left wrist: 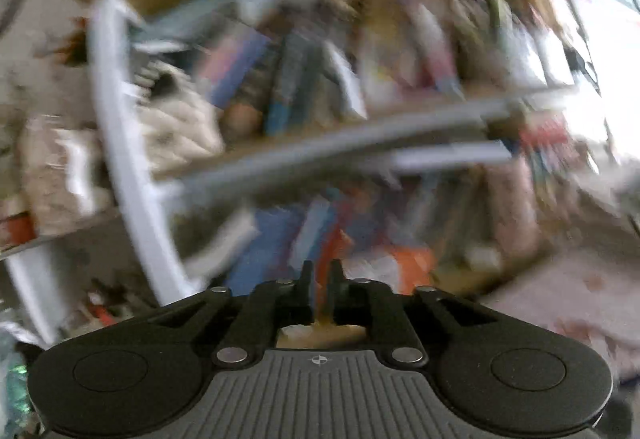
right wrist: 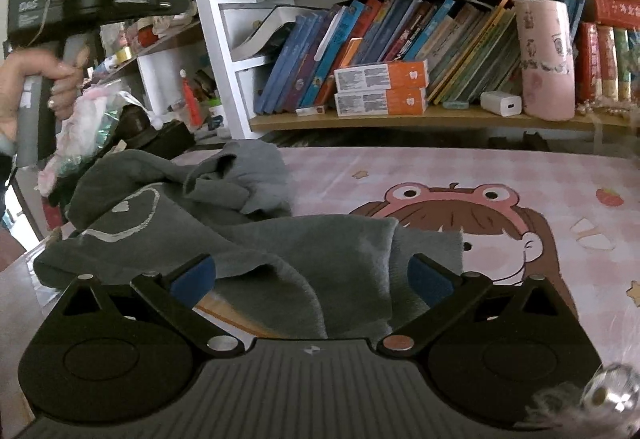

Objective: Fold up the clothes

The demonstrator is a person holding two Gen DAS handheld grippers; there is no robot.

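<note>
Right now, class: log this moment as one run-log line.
garment: grey garment crumpled on table | right gripper: open over it | left gripper: nearly shut, empty, raised

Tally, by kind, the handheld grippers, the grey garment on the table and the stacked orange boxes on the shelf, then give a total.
Grippers: 2, the left gripper and the right gripper
Grey garment: 1
Orange boxes: 2
Total: 5

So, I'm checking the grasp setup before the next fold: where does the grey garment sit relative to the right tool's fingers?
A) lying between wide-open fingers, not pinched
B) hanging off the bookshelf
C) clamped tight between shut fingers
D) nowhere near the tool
A: in the right wrist view the grey garment lies on the table between the right tool's spread blue pads, which stand apart without pressing it.
</note>
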